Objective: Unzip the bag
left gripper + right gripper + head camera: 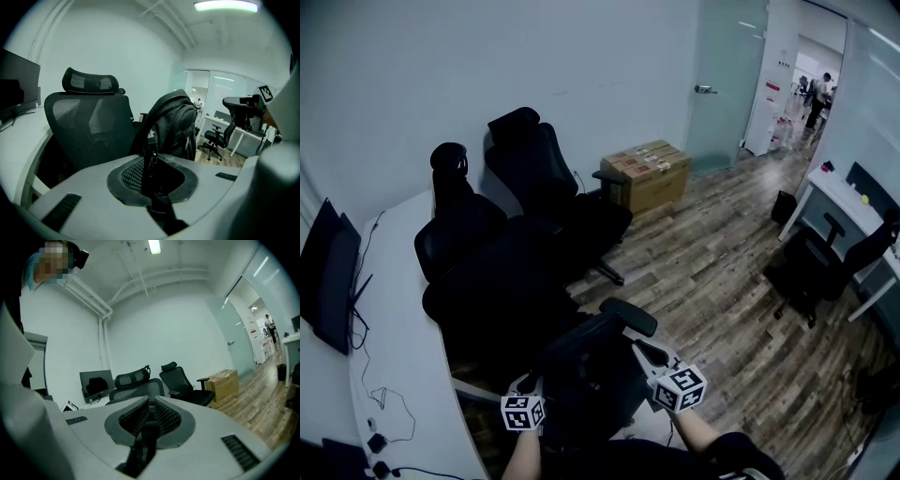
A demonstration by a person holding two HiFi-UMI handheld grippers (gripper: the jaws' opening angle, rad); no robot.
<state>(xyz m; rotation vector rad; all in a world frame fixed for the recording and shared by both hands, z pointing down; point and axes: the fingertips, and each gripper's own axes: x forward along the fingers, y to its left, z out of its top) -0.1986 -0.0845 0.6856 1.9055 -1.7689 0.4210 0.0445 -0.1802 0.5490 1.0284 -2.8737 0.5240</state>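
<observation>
Looking down, we see a wood floor (722, 281) on the right and a white tabletop (403, 309) curving along the left. Black office chairs (539, 178) crowd beside the tabletop, and cardboard boxes (647, 173) sit by the wall. The dark bag (176, 124) stands upright among the nearest chairs, just ahead of the left tool (151, 161). That tool's jaws are pinched together on a thin dark strip leading up to the bag. The right tool (151, 404) has its jaws closed on nothing and points across the room at the chairs.

left tool (151, 161) clamped shut, right tool (150, 404) closed
</observation>
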